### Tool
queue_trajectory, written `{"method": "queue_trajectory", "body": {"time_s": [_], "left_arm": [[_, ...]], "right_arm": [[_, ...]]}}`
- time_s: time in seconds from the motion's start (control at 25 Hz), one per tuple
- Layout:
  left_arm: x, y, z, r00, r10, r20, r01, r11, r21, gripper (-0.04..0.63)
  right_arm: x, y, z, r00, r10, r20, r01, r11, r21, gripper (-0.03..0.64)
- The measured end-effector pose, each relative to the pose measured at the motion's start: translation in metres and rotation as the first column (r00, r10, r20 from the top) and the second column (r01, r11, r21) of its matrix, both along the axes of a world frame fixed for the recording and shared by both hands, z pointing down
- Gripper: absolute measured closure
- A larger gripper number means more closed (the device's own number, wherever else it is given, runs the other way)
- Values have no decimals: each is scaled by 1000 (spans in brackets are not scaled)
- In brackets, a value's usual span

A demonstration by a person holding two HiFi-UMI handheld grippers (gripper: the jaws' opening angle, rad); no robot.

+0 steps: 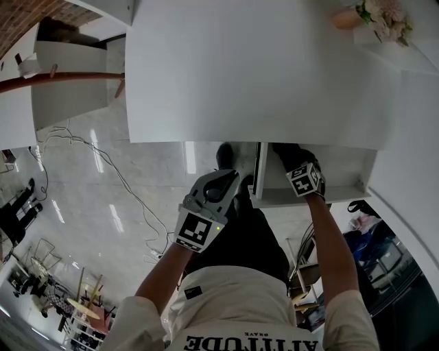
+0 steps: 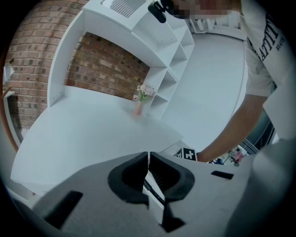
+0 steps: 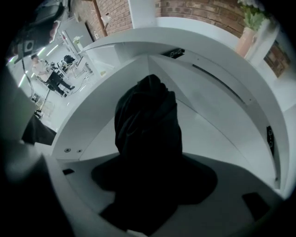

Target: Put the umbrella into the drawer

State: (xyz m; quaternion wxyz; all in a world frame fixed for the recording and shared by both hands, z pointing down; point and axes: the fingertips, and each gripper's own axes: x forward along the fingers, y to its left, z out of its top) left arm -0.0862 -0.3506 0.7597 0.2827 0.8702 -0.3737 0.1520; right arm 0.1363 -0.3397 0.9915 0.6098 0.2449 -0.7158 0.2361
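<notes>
While the right gripper (image 1: pixel 305 179) reaches into an open white drawer (image 1: pixel 343 177) under a white desk (image 1: pixel 260 75), its jaws are clamped on a black folded umbrella (image 3: pixel 148 125). The umbrella lies inside the drawer space, pointing toward the back corner. Whether it touches the drawer floor cannot be told. The left gripper (image 1: pixel 218 186) hangs in the air just left of the drawer. Its jaws are pressed together with nothing between them. A vase of pale flowers (image 1: pixel 381 17) stands on the desk's far right corner. Cables (image 1: pixel 103 164) trail across the glossy floor (image 1: pixel 82 206) to the left.
</notes>
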Motion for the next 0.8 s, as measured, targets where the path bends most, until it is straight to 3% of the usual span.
{"method": "queue_trajectory", "body": {"time_s": [0.16, 0.48, 0.6, 0.8], "left_arm": [[4, 1, -9, 1000, 18, -4, -18, 1000, 11, 561], [15, 3, -35, 998, 65, -9, -64, 997, 43, 561], [19, 4, -44, 995, 98, -1, -98, 994, 56, 561], [26, 0, -59, 987, 159, 22, -161, 982, 99, 561]], "right_arm": [[-1, 2, -15, 1000, -12, 6, 12, 1000, 27, 345], [6, -7, -69, 997, 61, 50, -67, 988, 142, 345], [9, -10, -94, 983, 147, 106, -164, 972, 170, 345], [10, -16, -141, 933, 267, 239, -322, 918, 230, 365]]}}
